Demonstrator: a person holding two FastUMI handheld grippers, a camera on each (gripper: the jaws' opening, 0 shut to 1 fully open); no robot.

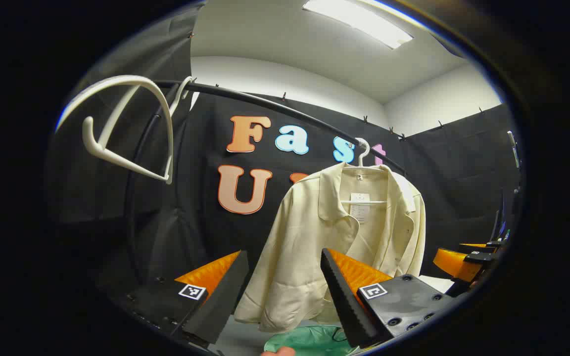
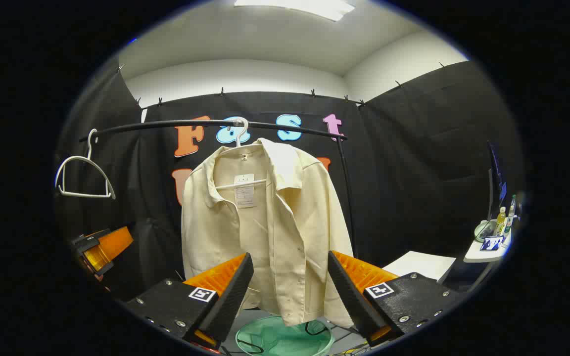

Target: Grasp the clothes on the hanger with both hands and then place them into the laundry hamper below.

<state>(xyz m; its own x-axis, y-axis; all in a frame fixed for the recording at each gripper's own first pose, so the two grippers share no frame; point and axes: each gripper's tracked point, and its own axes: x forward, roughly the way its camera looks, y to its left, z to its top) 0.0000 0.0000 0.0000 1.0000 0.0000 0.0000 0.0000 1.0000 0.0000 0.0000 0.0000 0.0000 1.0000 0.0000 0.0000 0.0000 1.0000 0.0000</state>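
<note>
Both sets of jaws are spread wide, pinching nothing. In the left gripper view, the left gripper (image 1: 285,291) has the cream jacket (image 1: 334,247) at about one o'clock, apart from its fingers; in the right gripper view, the right gripper (image 2: 290,291) has it at twelve, framed between its fingers and seemingly nearer. Both point forward, tilted slightly upward. The green hamper (image 2: 285,338) sits at six, beneath the hem. Beyond, the jacket hangs long-axis vertical from a white hanger (image 2: 240,143) on the black rail (image 2: 166,123); an empty hanger (image 2: 84,178) hangs at nine.
</note>
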